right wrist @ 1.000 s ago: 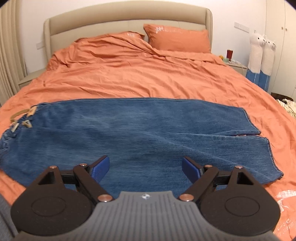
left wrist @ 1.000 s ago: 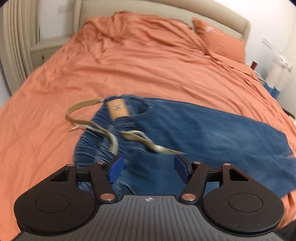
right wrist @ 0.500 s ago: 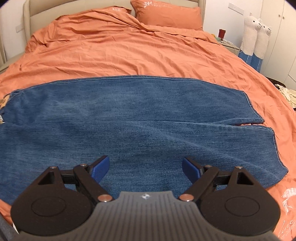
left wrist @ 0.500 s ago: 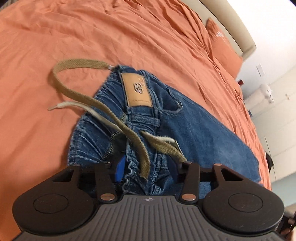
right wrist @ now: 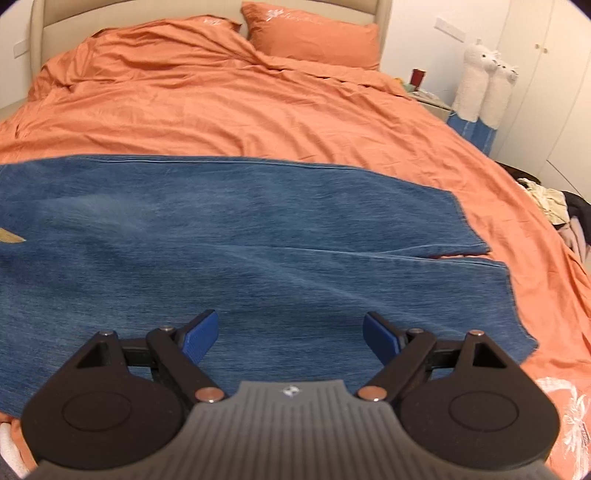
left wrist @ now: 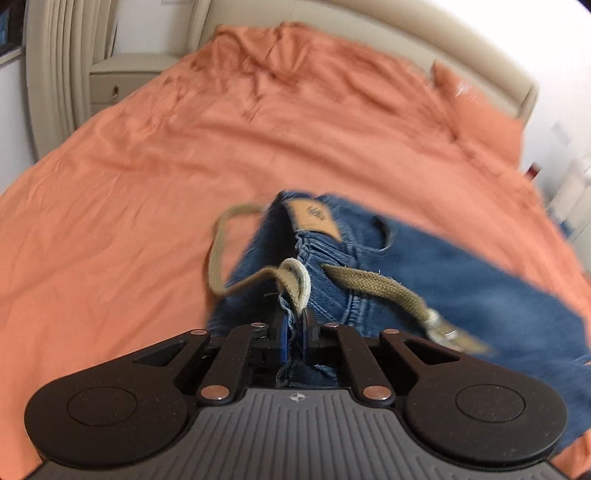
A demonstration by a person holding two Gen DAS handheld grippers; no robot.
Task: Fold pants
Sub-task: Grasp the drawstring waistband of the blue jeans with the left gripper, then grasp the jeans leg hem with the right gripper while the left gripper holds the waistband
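Jeans (left wrist: pixel 424 273), one pair – left hand-held gripper (left wrist: pixel 294 325) clamps waistband; right hand-held gripper (right wrist: pixel 290 334) wide.

My pants (right wrist: pixel 258 240) are mid-blue denim, faded paler in streaks, with a tan leather patch (left wrist: pixel 316 218) and an olive-khaki woven drawstring (left wrist: pixel 376 288) tipped off-white. The bed sheet (right wrist: pixel 221 110) is plain orange, and the pillow (right wrist: pixel 314 35) matches it with faint white embroidery. My claws are black with blue pads (right wrist: pixel 201 334).
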